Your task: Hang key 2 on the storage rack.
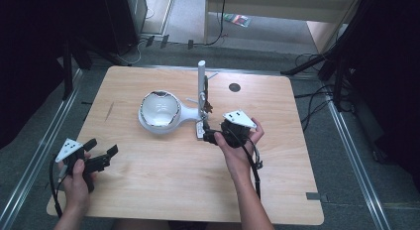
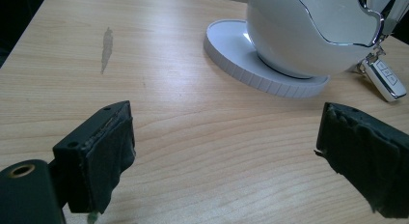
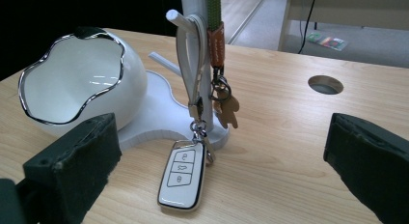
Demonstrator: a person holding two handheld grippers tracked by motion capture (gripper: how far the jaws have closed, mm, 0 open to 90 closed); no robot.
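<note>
You worked at a pale wood-grain desk (image 1: 163, 190) with rounded corners, which stood on grey carpet between two metal floor rails (image 1: 39, 155), with dark stands and black cables at both sides and a light wooden cabinet (image 1: 277, 7) beyond the far edge. A round cable hole (image 1: 234, 87) sat near the desk's far edge, and a faint grey smear (image 2: 107, 45) marked the wood on the left. Near the middle stood a glossy white stand (image 1: 190, 112) with a flat base, a chrome-rimmed egg-shaped bowl (image 1: 159, 111) and an upright white post (image 1: 201, 81). From a peg on that post hung a white car key fob with three buttons (image 3: 182, 175) on a white strap, its lower end resting on the desk just beside the base; beside it hung a small brown bear charm (image 3: 226, 110) on a green and orange strap. Your right gripper (image 1: 210, 136) was near the fob on its right side, its fingers (image 3: 77, 161) spread wide and released, with the fob lying between and ahead of them, untouched. Your left gripper (image 1: 106, 153) was held near the desk's left front, well apart from the stand, its fingers (image 2: 103, 151) also spread and grasping nothing, only bare wood between them.
</note>
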